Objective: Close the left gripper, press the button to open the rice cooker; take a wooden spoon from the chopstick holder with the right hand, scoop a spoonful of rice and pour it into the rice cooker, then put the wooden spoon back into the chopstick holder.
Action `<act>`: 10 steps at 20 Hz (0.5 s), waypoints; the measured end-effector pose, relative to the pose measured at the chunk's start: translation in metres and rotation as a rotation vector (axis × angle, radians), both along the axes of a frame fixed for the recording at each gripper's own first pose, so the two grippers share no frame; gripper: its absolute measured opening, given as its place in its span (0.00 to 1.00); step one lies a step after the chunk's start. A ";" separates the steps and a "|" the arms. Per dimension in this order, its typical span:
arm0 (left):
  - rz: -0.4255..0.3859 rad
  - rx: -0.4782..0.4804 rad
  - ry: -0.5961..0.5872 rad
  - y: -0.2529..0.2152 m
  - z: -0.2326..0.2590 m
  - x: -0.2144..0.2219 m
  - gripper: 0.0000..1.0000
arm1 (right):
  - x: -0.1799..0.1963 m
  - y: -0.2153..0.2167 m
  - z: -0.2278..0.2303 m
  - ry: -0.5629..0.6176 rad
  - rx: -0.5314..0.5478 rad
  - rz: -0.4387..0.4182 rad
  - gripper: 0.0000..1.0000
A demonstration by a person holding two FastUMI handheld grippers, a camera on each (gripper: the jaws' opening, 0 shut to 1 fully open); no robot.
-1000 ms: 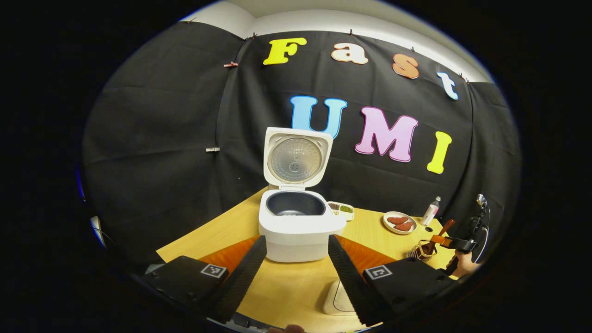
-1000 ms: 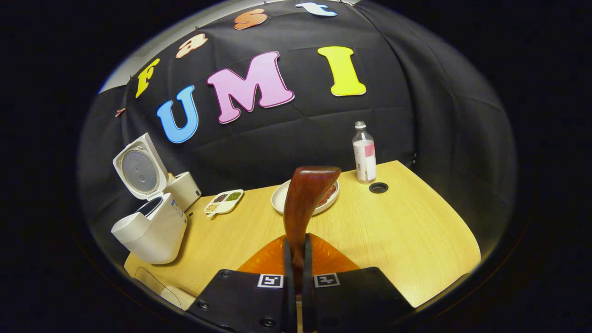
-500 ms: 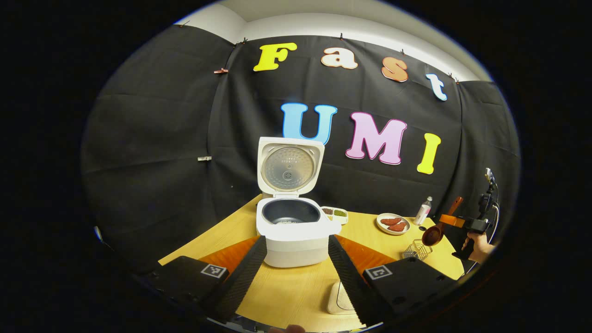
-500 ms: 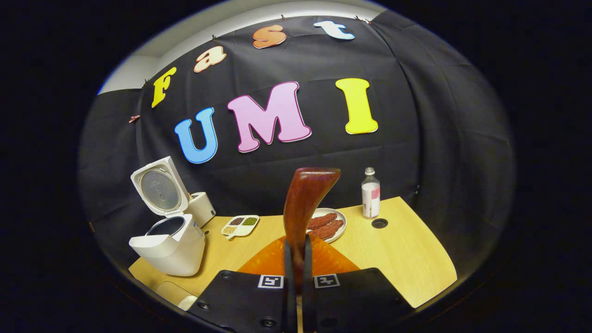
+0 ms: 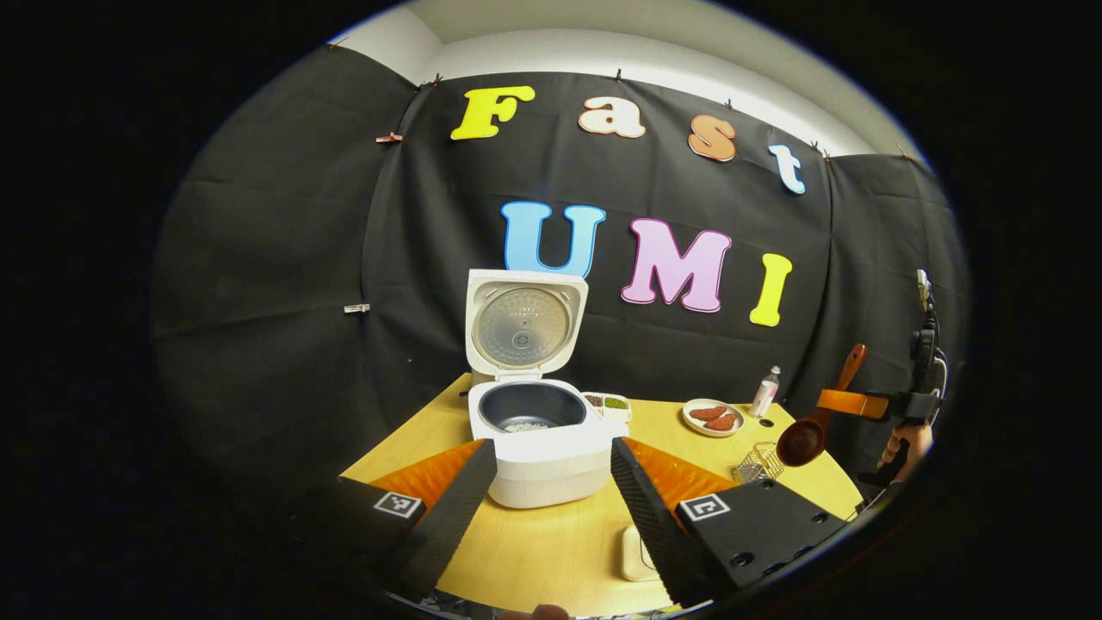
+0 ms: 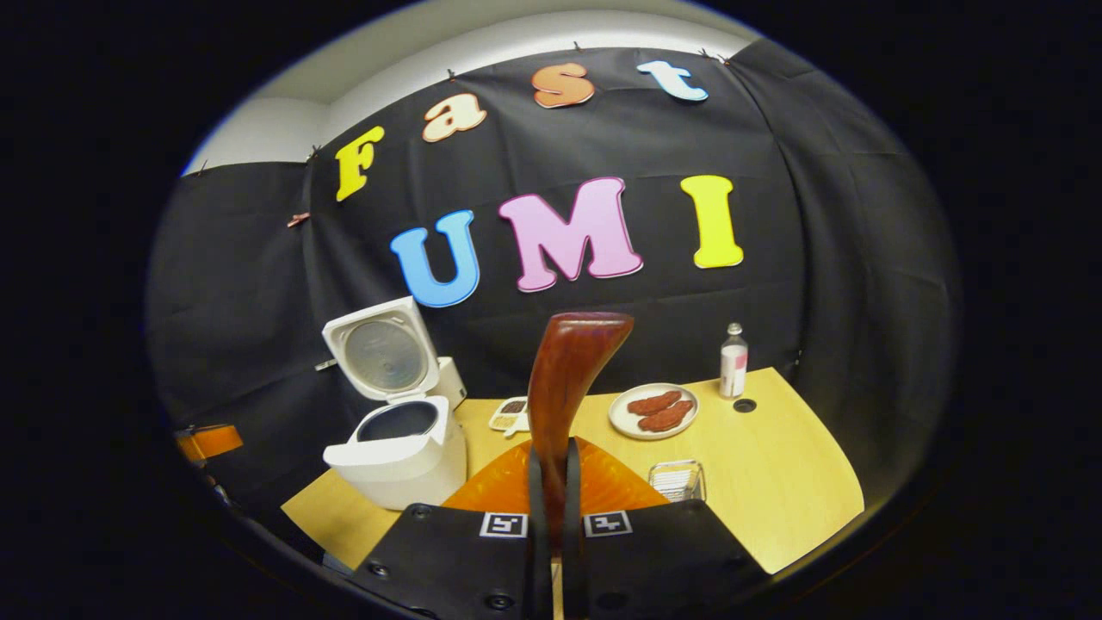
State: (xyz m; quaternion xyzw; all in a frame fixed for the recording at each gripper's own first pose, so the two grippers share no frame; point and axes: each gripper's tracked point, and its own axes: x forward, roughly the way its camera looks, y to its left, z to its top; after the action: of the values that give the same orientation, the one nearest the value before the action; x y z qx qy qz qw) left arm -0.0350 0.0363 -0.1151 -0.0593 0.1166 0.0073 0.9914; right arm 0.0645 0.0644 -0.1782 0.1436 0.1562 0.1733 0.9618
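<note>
Right gripper view: claw (image 6: 551, 508) clamps smooth, curved wooden spoon (image 6: 564, 379) handle.

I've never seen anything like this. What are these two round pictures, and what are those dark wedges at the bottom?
No robot here: a person holds a two-finger gripper in each hand, each carrying a forward-looking camera. The wedges are its fingers. In the left gripper view, the left gripper is open, facing the white rice cooker with its lid up on the yellow wooden table. In the right gripper view, the right gripper clamps the reddish-brown wooden spoon above the small wire chopstick holder.
</note>
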 end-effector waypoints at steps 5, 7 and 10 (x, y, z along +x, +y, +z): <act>-0.028 0.002 0.000 0.007 0.002 0.001 0.93 | -0.041 0.057 -0.051 0.078 -0.153 0.087 0.09; -0.034 0.004 0.001 0.009 0.001 0.000 0.93 | -0.048 0.069 -0.073 0.097 -0.234 0.112 0.10; -0.040 -0.003 0.007 0.011 -0.001 -0.002 0.93 | -0.048 0.074 -0.106 0.117 -0.358 0.112 0.09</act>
State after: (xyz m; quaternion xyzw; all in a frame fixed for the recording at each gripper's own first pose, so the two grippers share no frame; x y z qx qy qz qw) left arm -0.0367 0.0472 -0.1165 -0.0585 0.1212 -0.0127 0.9908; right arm 0.0163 0.1384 -0.2843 -0.0289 0.2477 0.1874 0.9501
